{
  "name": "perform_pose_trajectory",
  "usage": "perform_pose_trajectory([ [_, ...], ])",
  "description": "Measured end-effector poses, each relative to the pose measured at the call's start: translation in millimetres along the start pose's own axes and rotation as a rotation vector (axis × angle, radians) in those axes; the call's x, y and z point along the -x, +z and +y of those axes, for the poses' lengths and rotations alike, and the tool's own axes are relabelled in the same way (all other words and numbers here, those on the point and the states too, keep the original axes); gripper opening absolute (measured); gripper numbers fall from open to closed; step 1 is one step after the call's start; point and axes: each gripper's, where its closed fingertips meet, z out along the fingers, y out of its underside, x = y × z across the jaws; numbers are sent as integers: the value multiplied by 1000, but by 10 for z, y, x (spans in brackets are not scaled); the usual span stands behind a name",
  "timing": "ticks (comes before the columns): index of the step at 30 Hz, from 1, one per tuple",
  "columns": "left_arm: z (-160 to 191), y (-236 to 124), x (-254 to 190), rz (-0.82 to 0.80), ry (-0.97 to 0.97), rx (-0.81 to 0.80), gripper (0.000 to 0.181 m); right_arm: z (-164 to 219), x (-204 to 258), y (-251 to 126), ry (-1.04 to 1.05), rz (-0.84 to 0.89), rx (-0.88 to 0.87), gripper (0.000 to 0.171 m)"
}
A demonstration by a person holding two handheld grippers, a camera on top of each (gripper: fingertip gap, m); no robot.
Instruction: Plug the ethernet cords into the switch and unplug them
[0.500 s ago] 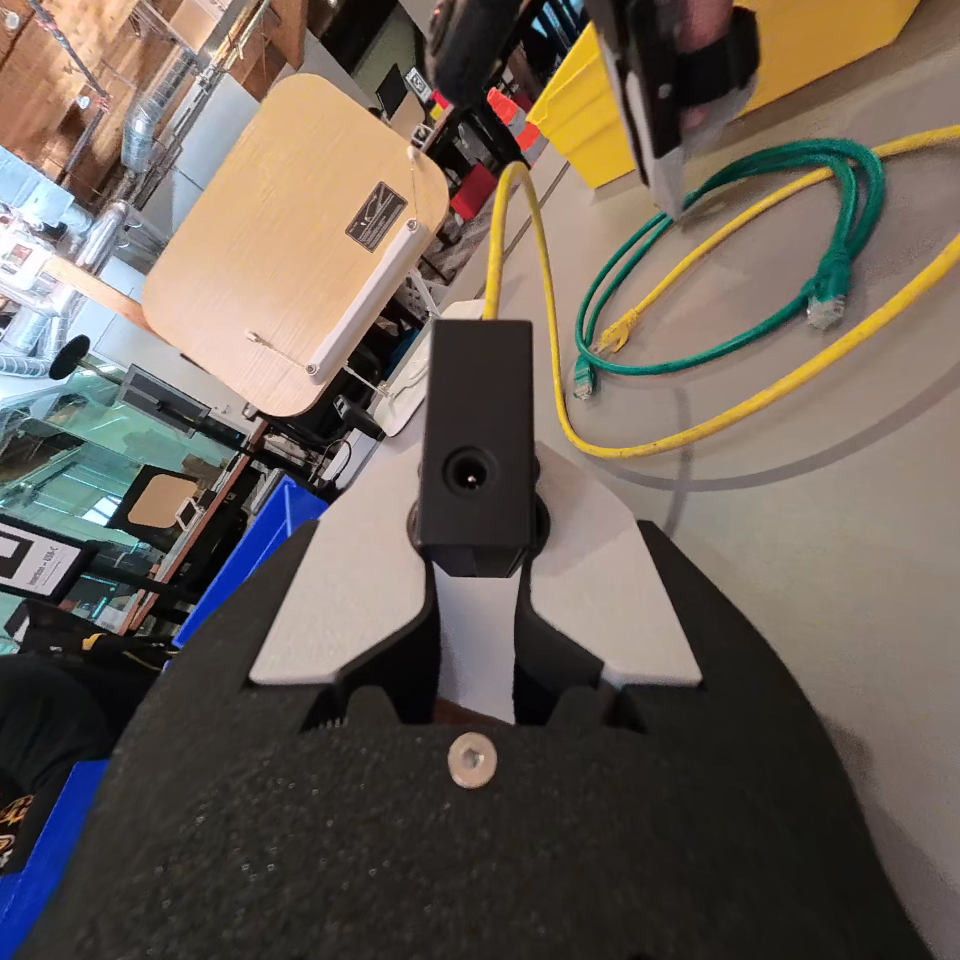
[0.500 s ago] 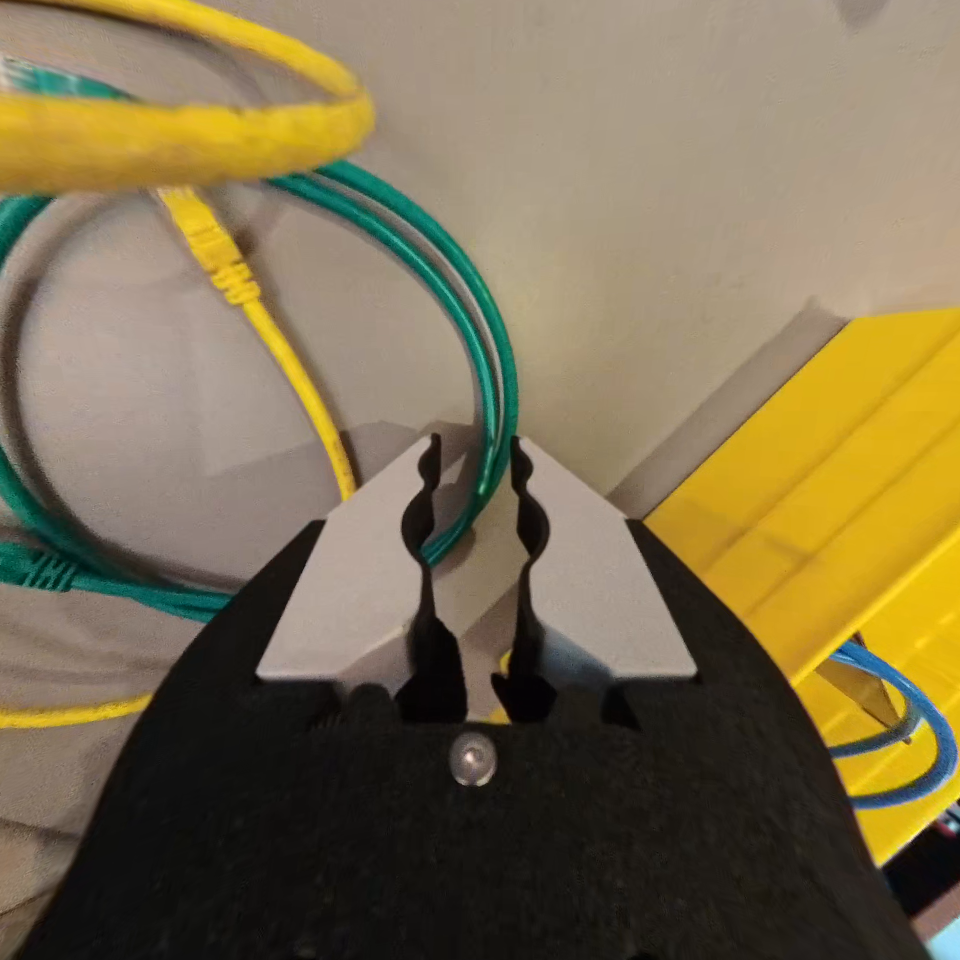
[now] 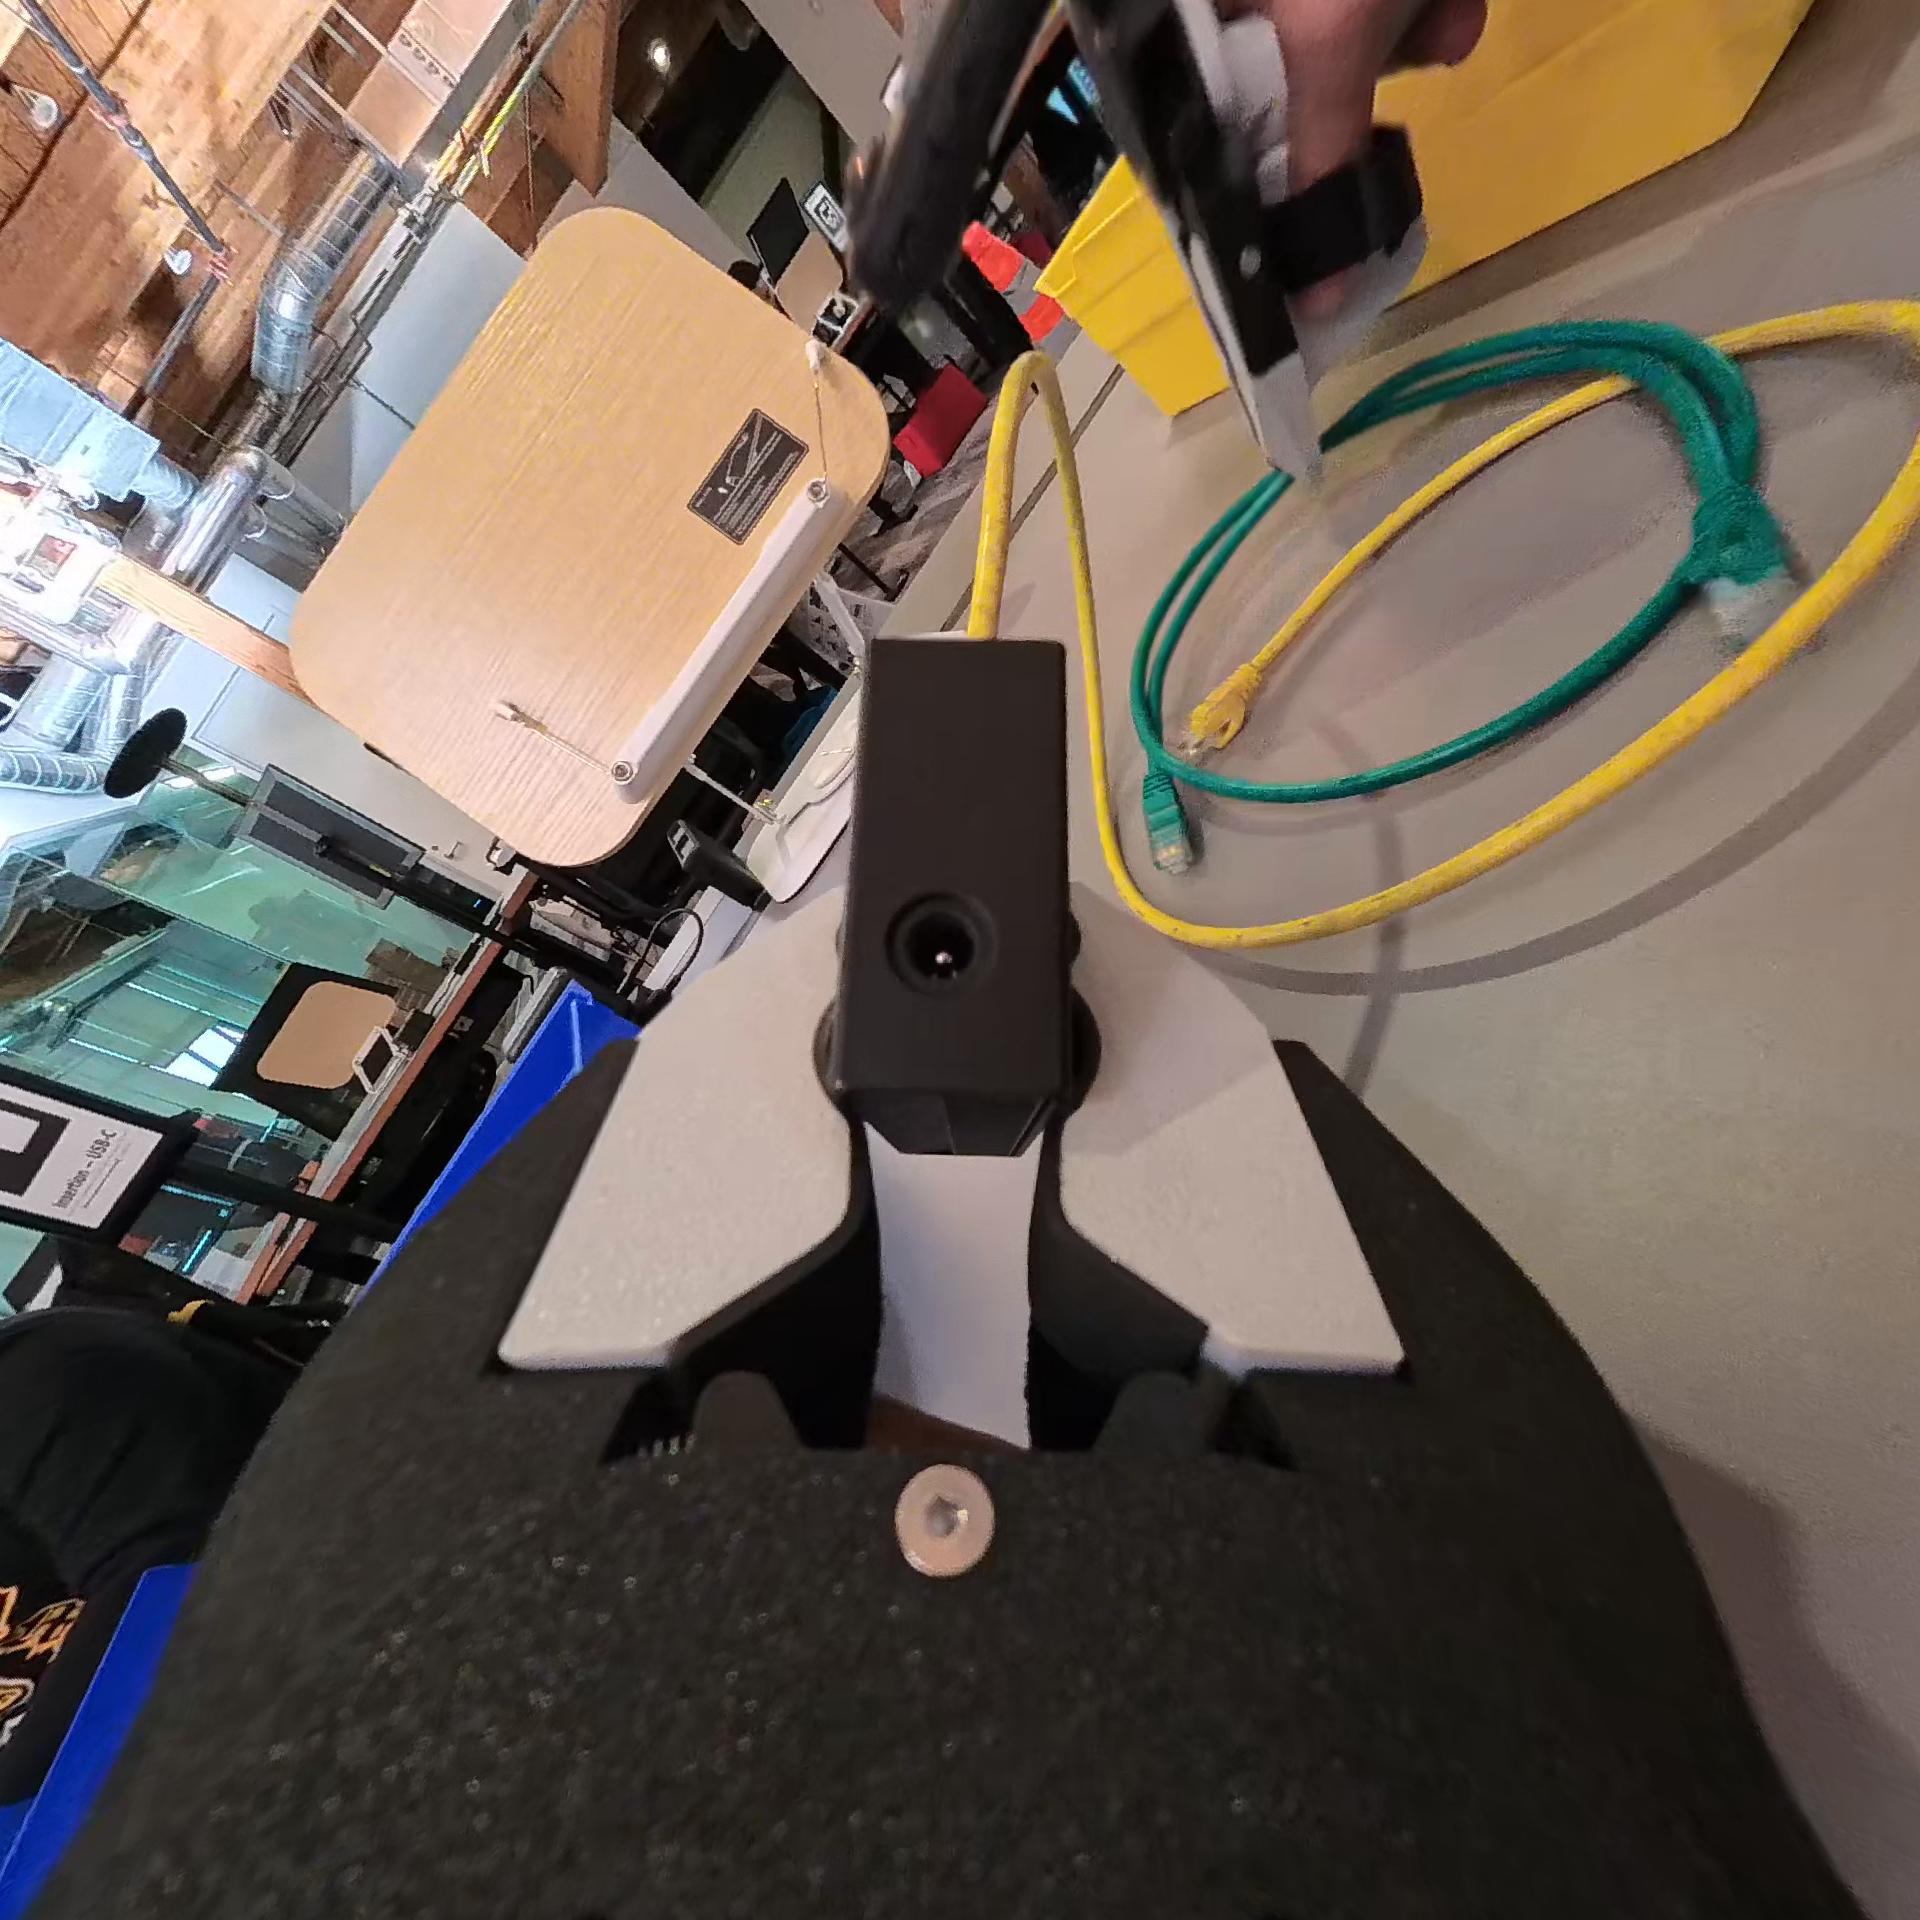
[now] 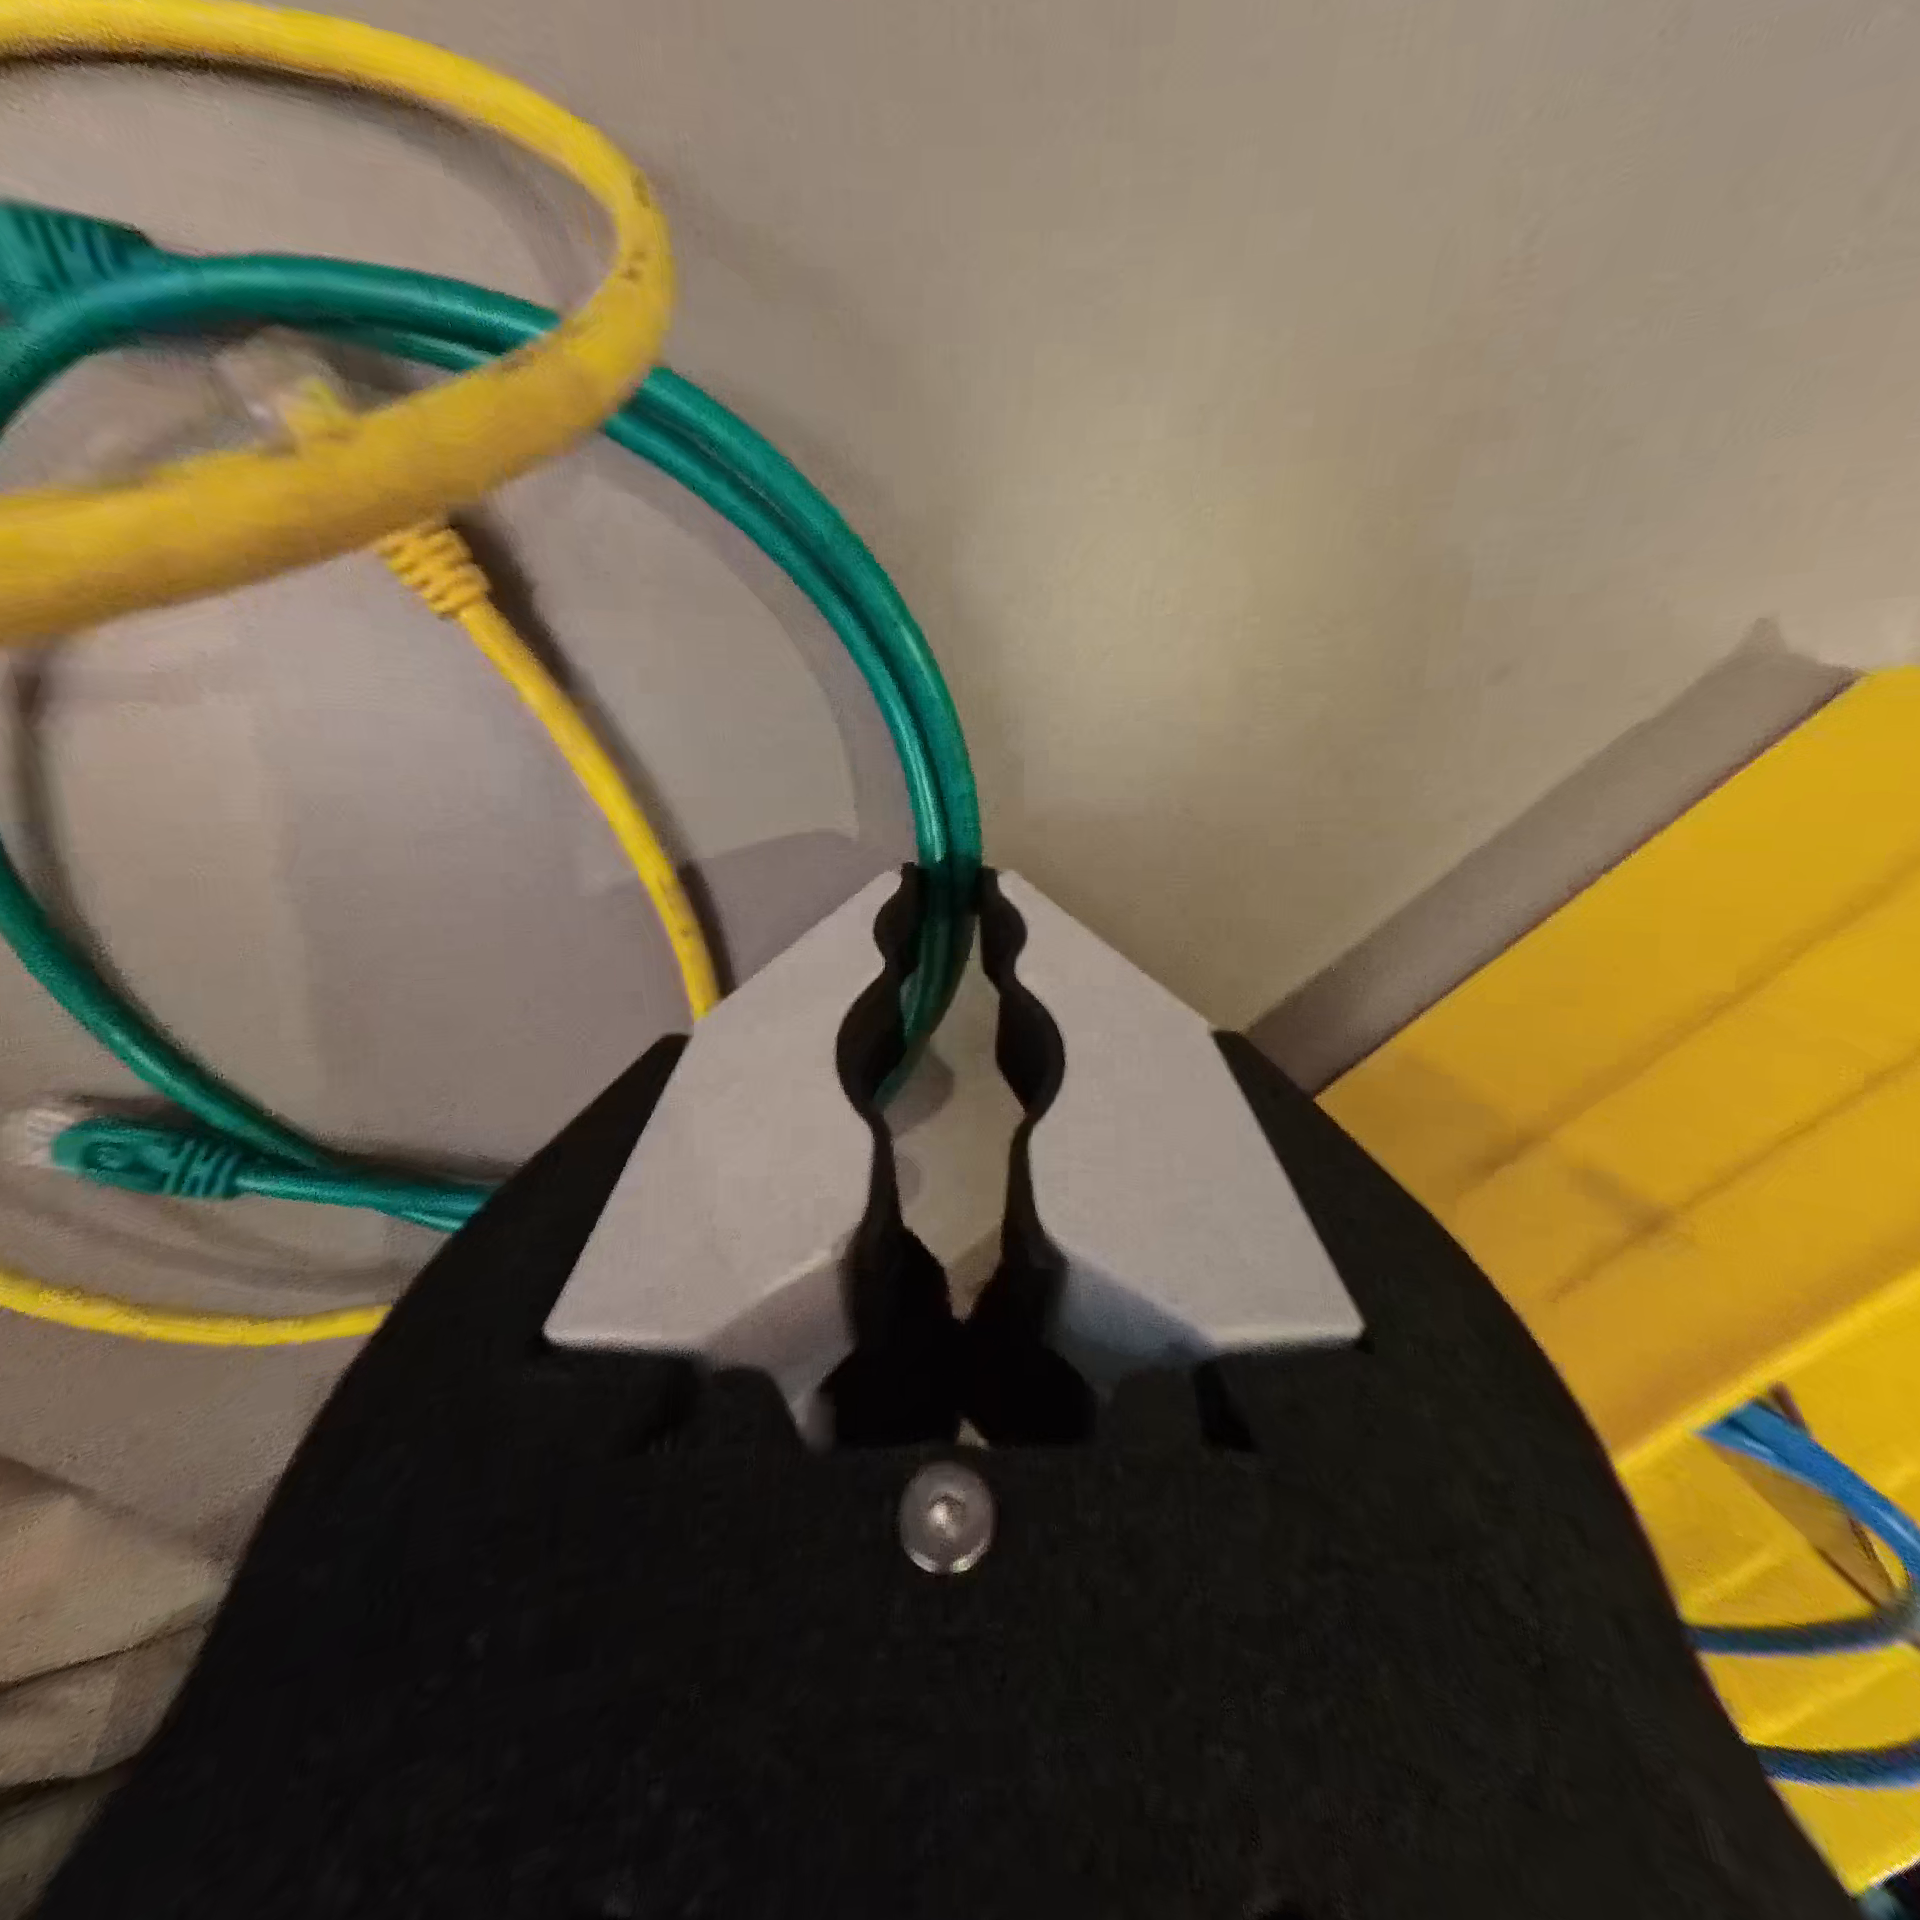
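Switch (image 3: 956,894), black, centre frame, clamped between left gripper (image 3: 956,1049) fingers; yellow cord (image 3: 1091,665) runs from its far end. Right gripper (image 4: 948,904) nearly closed, tips pinching doubled green cord (image 4: 831,540) on grey table (image 4: 1299,364). Yellow bin (image 4: 1662,1143) lower right.

left tongs (image 3: 951,1039): grey fingers, black grainy body | right tongs (image 4: 948,987): same (silver screw each)

Green cord (image 4: 831,582) between claw (image 4: 948,894) tips

Right gripper (image 4: 948,894) apparently closed onto green cord (image 4: 831,551).
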Motion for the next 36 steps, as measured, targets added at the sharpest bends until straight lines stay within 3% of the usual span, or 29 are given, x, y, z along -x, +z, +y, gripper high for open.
perform_pose_trajectory([
  [7, 92, -14, 254, -102, -69, 30, 30, 3, -86, -1341, -16, 144, -305, 10],
  [11, 134, -6, 295, -113, -107, 40, 30, 235, -547, -2186, 64, 356, -478, 9],
  [15, 105, -4, 277, -116, -88, 38, 30, 679, -1149, -2634, 222, 553, -585, 10],
  [17, 80, -5, 259, -116, -74, 32, 30, 1010, -1474, -2650, 302, 654, -558, 10],
  [23, 68, 9, 204, -104, -49, 36, 30, 1670, -1895, -2154, 447, 657, -469, 10],
  [28, 74, 26, 173, -91, -44, 39, 30, 1905, -2063, -1762, 466, 690, -409, 10],
  [36, 78, 30, 141, -82, -27, 40, 30, 1952, -2027, -1295, 458, 593, -377, 10],
])
